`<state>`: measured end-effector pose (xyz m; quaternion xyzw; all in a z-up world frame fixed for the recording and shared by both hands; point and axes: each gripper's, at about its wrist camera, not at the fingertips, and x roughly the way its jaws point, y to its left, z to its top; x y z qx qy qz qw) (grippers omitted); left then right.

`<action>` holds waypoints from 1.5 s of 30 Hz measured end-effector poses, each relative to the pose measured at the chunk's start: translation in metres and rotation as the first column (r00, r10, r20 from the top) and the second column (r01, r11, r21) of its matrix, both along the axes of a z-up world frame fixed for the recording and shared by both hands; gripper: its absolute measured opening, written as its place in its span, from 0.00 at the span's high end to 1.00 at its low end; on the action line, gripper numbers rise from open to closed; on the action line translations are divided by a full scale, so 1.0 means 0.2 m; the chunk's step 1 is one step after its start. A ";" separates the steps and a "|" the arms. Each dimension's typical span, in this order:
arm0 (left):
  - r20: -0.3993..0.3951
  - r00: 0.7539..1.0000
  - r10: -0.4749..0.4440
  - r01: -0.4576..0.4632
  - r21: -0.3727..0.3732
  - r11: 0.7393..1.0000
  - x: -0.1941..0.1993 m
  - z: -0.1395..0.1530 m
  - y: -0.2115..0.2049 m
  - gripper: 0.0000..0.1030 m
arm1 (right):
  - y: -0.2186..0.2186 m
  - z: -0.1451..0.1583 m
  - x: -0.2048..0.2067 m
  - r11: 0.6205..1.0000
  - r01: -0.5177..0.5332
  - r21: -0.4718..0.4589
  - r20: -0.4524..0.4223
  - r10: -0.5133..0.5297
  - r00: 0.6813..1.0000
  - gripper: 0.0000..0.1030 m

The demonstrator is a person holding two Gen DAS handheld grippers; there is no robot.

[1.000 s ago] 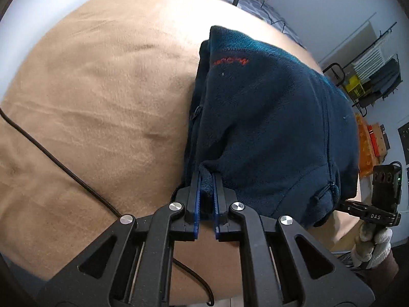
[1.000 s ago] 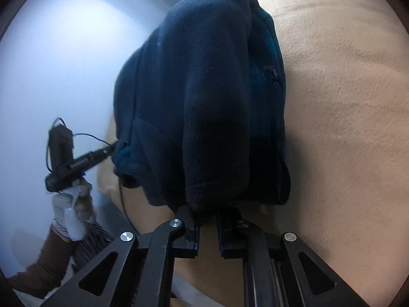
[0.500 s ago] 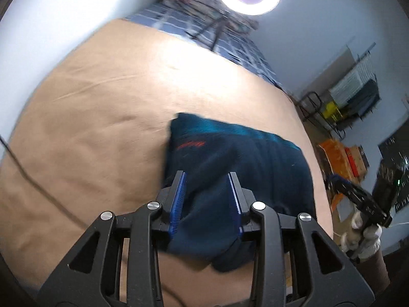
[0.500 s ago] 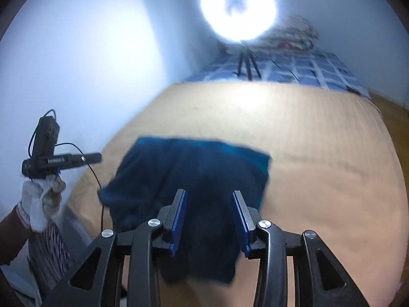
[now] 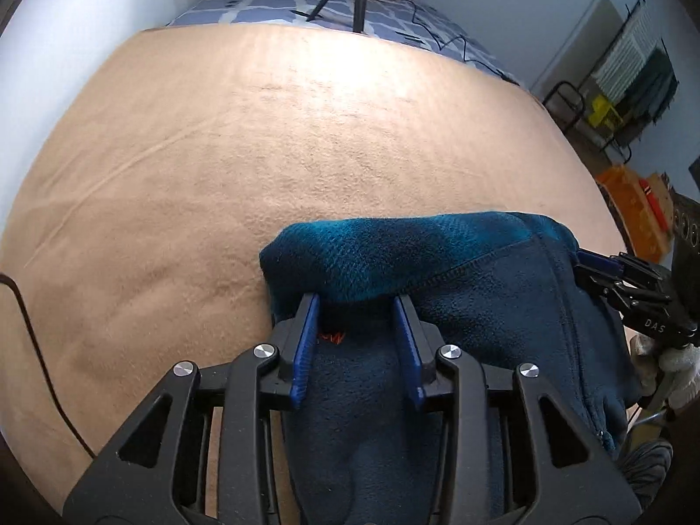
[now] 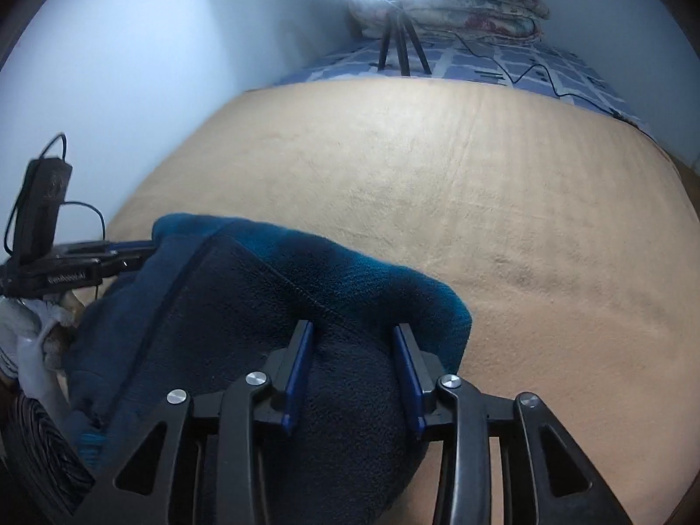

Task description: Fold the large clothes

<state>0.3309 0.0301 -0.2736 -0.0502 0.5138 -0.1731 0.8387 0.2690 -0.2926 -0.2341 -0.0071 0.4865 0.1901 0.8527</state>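
A dark navy fleece jacket (image 5: 459, 288) lies folded in a thick bundle on the tan blanket (image 5: 262, 131), near its front edge. My left gripper (image 5: 356, 302) is open, its blue-padded fingers (image 5: 306, 341) straddling the bundle's left end with fleece between them. My right gripper (image 6: 352, 328) is open too and straddles the bundle's right end (image 6: 306, 288). The right gripper shows at the right of the left wrist view (image 5: 630, 288), the left one at the left of the right wrist view (image 6: 78, 258). Orange lettering (image 5: 332, 336) peeks out between the left fingers.
The tan blanket (image 6: 481, 175) stretches far ahead. A black cable (image 5: 26, 328) crosses its left edge. A tripod (image 6: 400, 43) with a ring light stands on the blue checked sheet (image 6: 525, 65) at the back. A clothes rack (image 5: 630, 83) and orange box (image 5: 625, 188) stand at right.
Both grippers were shut on the hanging jacket a second ago. They laid it down on the blanket, opened, and now sit low over the bundle's two ends.
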 end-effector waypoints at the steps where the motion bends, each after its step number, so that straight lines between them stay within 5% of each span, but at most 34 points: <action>1: -0.002 1.000 -0.008 0.008 -0.009 1.000 0.00 0.02 0.02 0.64 | 0.00 0.02 0.00 1.000 -0.006 -0.015 -0.002 0.006 1.000 0.64; 6: -0.009 0.999 0.047 -0.048 -0.138 0.989 -0.09 0.16 0.24 0.64 | 0.06 0.24 -0.14 0.999 -0.030 -0.026 0.070 0.032 0.997 0.65; 11: -0.068 0.996 0.056 -0.069 -0.200 0.977 -0.13 0.14 0.34 0.64 | 0.40 0.32 -0.32 0.964 -0.260 0.055 0.140 0.250 0.958 0.66; 18: -0.099 0.994 0.041 -0.057 -0.157 0.986 -0.05 0.03 0.27 0.65 | 0.91 0.10 -0.41 0.858 -0.510 0.062 0.081 0.505 0.859 0.68; 23: -0.121 0.993 0.013 -0.027 -0.115 0.993 0.02 -0.04 0.19 0.64 | 0.98 -0.12 -0.42 0.838 -0.543 0.043 -0.022 0.545 0.838 0.72; 28: -0.110 0.994 0.027 -0.039 -0.112 0.993 0.01 -0.02 0.20 0.64 | 0.88 -0.04 -0.44 0.859 -0.502 0.102 -0.016 0.506 0.862 0.73; 31: -0.071 0.995 0.075 -0.085 -0.144 0.986 -0.09 0.06 0.28 0.64 | 0.70 0.12 -0.49 0.865 -0.481 0.141 0.083 0.474 0.877 0.60; 32: -0.057 0.996 0.074 -0.083 -0.166 0.983 -0.14 0.09 0.30 0.64 | 0.60 0.17 -0.50 0.884 -0.446 0.138 0.125 0.431 0.894 0.54; 36: 0.007 1.000 0.007 -0.005 -0.154 0.988 -0.38 0.19 0.26 0.64 | 0.20 0.26 -0.48 0.950 -0.264 0.164 0.158 0.239 0.958 0.57; 41: -0.055 0.998 -0.026 0.022 -0.085 0.996 -0.50 0.06 0.23 0.64 | -0.05 0.12 -0.48 0.980 -0.154 0.127 0.053 0.149 0.987 0.65; 45: -0.101 0.995 -0.018 0.009 -0.088 0.996 -0.52 -0.06 0.24 0.59 | -0.04 -0.09 -0.51 0.983 -0.181 0.006 -0.020 0.182 0.983 0.65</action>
